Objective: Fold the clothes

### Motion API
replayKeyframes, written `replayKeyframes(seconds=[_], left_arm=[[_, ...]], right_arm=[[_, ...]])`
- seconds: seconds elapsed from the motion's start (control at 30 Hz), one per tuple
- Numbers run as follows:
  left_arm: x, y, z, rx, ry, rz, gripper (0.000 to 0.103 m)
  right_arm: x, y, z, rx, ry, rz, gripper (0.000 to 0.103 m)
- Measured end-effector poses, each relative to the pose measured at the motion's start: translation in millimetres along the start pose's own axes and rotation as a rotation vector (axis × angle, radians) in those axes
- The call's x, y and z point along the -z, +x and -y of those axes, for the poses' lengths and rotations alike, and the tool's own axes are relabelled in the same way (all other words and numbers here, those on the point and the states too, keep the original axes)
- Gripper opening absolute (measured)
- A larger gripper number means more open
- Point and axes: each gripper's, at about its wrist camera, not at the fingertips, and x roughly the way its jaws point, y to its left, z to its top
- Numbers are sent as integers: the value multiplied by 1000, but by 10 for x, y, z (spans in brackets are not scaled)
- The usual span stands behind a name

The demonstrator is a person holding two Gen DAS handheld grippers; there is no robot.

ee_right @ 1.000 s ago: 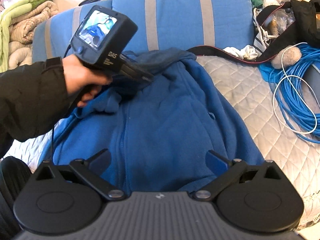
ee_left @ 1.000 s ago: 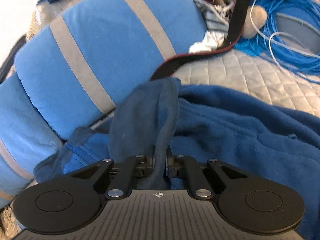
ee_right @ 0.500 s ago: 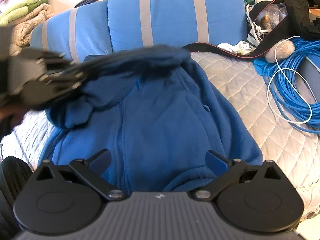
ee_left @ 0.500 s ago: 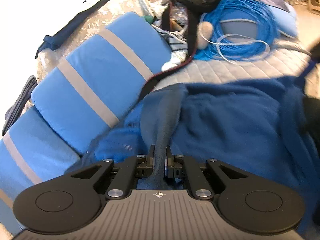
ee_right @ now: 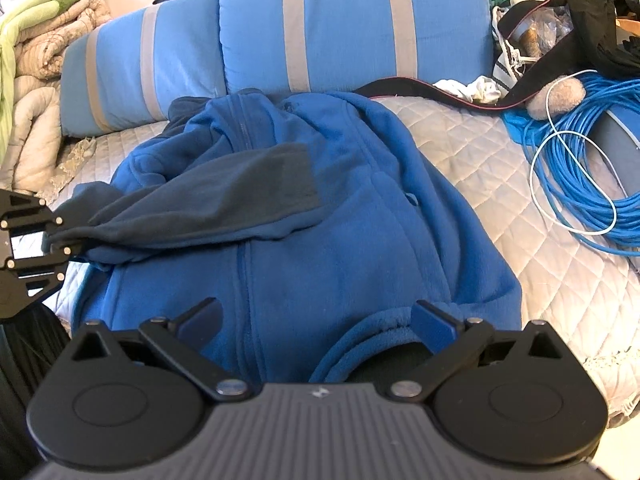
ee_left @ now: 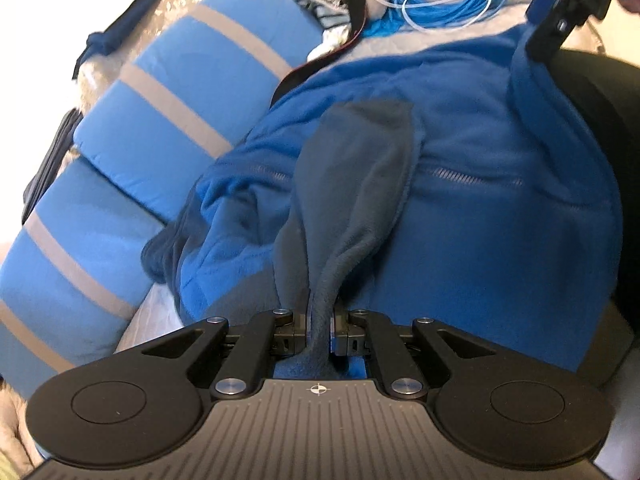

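Left gripper (ee_left: 319, 330) is clamped on the dark cuff (ee_left: 320, 312) of the fleece (ee_right: 320, 240); I read the narrow pinch as the reason the sleeve (ee_right: 224, 200) bunches into a rope right at the pads and fans out flat beyond. In the right view the sleeve is stretched across the chest of the garment, from near the zip toward the gripper at the left edge (ee_right: 56, 242). My judgement: the sleeve is being laid over the body as the first fold, and tension keeps it from sagging.

Right gripper (ee_right: 316, 316) is apart, nothing between its fingers (ee_right: 434, 322), hovering over the hem nearest me. Probably kept there to pin or take the hem for the next fold.

The fleece lies front-up on the quilt (ee_right: 480, 152), collar toward the cushions (ee_right: 352, 28), hem toward me, one hem corner curled under on the right.

Materials:
- Fleece: bright blue, thick, nappy pile; holds soft rounded folds, not sharp creases. Sleeve panel is a darker grey-blue, smoother.
- Quilt: pale grey, diamond-stitched, flat; likely low friction, so the garment may slide if the sleeve is dragged.
- Cushions: blue with grey stripes, plump, upright behind the collar.
- Cable (ee_right: 580, 168): coiled blue loops to the right, apart from the fleece.
- Blankets (ee_right: 36, 40) stacked far left.
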Motion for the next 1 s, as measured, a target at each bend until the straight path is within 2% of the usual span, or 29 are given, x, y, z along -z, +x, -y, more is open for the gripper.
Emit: replayKeyframes(seconds=[0.23,0.33,0.43,0.47,0.5,0.6,0.67,0.8,1.0], left_arm=[[327,138,-167,-41,-32,-82,7],[374,116,-199,-61,-61,-83,10],[284,50,-88,-108,-33,-83,20],[240,13,-31,-128,-23,-83,32],[199,-38,28,-151,-16,-74,47],[59,-219,196,-201,5,-2,65],[-58,-300,317,-187,17,49,68],[-320,-271,595,-139,77,134,68],[-631,73,894,-130,174,183,68]], right_arm=[[7,-50,5,1,2,6,103],[21,-43,15,-2,3,2,103],[35,-24,0,-1,4,-4,103],[37,-17,-6,-1,5,-6,103],[42,-17,-17,-2,5,-8,103],[50,-26,-44,-6,-3,-6,103],[53,-29,-56,-7,-7,-5,103],[60,-15,-68,-9,-5,-7,103],[89,-50,-69,-10,-5,-6,103]])
